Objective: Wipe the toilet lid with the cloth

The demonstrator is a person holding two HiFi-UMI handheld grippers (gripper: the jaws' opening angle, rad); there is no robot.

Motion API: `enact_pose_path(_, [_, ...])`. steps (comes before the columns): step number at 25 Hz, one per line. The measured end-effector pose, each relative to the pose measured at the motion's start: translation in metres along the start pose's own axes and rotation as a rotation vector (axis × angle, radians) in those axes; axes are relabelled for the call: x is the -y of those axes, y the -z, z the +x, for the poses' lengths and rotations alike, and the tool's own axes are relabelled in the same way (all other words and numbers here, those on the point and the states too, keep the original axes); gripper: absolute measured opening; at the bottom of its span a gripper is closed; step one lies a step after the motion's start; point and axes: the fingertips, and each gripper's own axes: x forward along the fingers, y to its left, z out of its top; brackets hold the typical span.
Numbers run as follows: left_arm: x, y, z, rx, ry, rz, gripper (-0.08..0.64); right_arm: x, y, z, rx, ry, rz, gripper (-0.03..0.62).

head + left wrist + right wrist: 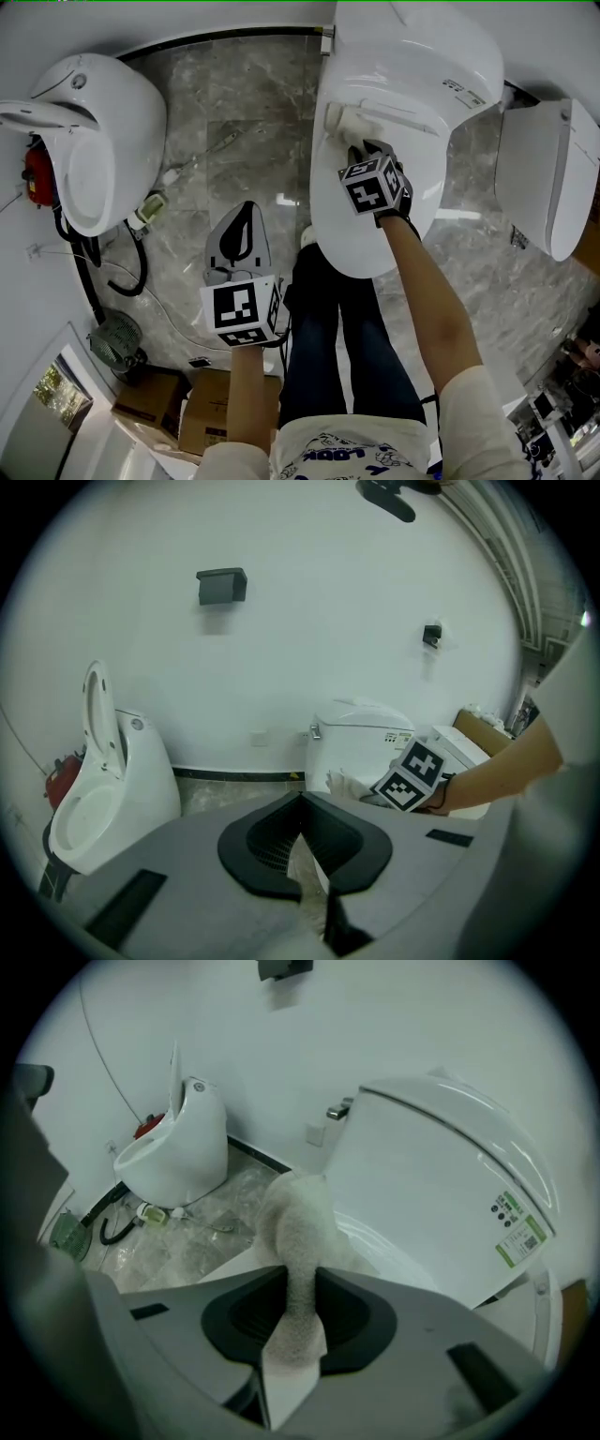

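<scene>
The cloth (342,120) sits bunched at the far end of the toilet lid (361,239), its length running back toward you into your right tool (356,142), which is clamped on it. The lid's near half is bare. Your right arm is stretched out straight. Your left tool (246,217), closed on nothing, hangs over the floor (244,122) to the left.

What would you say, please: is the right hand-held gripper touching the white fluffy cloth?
Touching. The right gripper view shows the right hand-held gripper with its jaws closed on the white fluffy cloth, which bunches out ahead of them.
</scene>
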Motion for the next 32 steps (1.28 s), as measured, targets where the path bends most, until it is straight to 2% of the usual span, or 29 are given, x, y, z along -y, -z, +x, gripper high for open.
enact_pose_path(3, [0.002,0.007,0.001,-0.010,0.007,0.003,0.003,0.000,0.006,0.013,-0.054,0.007,-0.047,0.083])
enact_pose_path(6, [0.008,0.012,0.001,-0.018,0.014,0.004,0.003,0.002,0.013,0.021,-0.088,0.013,-0.142,0.083])
enact_pose_path(10, [0.014,0.013,0.002,-0.024,0.020,0.009,0.003,0.004,0.014,0.022,-0.072,0.008,-0.216,0.083])
enact_pose_path(14, [0.019,0.008,0.002,-0.016,0.024,0.013,0.003,0.010,0.019,0.019,-0.058,0.004,-0.246,0.083])
enact_pose_path(24, [0.028,0.000,0.008,-0.013,0.031,0.031,0.003,0.054,0.048,0.007,-0.042,0.031,-0.175,0.083])
enact_pose_path(28, [0.035,0.000,0.009,-0.016,0.036,0.039,0.003,0.081,0.072,0.000,-0.047,0.057,-0.104,0.084])
enact_pose_path(32, [0.046,0.000,0.010,-0.020,0.053,0.053,0.003,0.110,0.106,-0.010,-0.058,0.098,0.007,0.083])
